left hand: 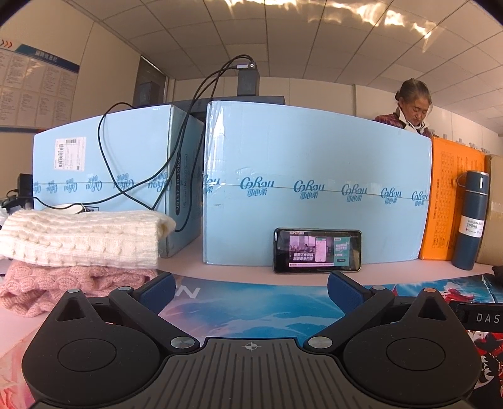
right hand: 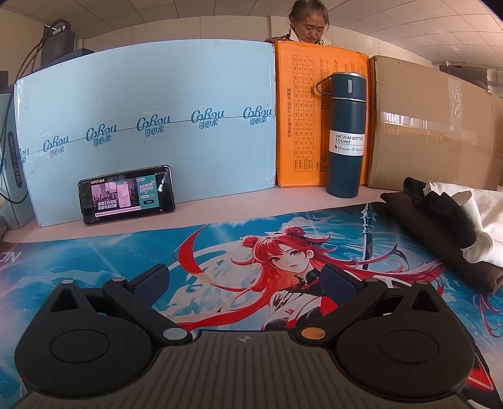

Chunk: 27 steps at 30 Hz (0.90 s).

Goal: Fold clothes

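A folded white knit sweater lies on a folded pink knit sweater at the left in the left wrist view. My left gripper is open and empty, low over the printed mat, right of that stack. In the right wrist view a heap of unfolded clothes lies at the right: a dark brown garment with a white one on it. My right gripper is open and empty over the mat, left of the heap.
Light blue boxes, an orange box and a brown carton wall the back of the table. A phone leans on the blue box. A blue vacuum bottle stands by the orange box. A person stands behind.
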Each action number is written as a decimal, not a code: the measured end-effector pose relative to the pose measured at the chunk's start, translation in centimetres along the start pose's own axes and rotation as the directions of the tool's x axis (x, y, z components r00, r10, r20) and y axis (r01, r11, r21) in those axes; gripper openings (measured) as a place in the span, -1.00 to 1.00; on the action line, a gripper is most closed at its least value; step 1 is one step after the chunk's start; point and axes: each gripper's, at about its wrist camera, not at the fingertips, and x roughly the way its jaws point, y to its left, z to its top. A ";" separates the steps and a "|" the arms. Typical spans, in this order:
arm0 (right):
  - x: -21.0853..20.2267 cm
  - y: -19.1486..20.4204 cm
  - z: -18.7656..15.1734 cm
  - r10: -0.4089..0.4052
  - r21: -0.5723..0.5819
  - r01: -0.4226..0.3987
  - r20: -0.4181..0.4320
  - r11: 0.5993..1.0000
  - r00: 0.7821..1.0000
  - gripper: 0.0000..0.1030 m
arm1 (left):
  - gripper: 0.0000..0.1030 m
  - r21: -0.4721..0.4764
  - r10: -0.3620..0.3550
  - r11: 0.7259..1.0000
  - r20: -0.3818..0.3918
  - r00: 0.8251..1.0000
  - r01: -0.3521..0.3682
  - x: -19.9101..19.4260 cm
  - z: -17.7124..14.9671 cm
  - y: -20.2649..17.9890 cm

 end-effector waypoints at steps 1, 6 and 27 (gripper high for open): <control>0.0 0.0 0.0 -0.003 0.001 0.003 0.000 1.000 1.000 1.00 | 1.00 0.001 0.000 1.000 -0.001 1.000 0.000 0.0 0.0 0.0; -0.1 0.0 0.0 -0.009 -0.001 0.009 0.003 1.000 1.000 1.00 | 1.00 0.003 0.008 1.000 -0.004 1.000 -0.008 0.1 0.0 -0.1; -0.1 -0.2 0.0 -0.023 0.010 0.023 0.001 1.000 1.000 1.00 | 1.00 -0.009 0.025 1.000 -0.015 1.000 -0.025 0.2 0.1 0.0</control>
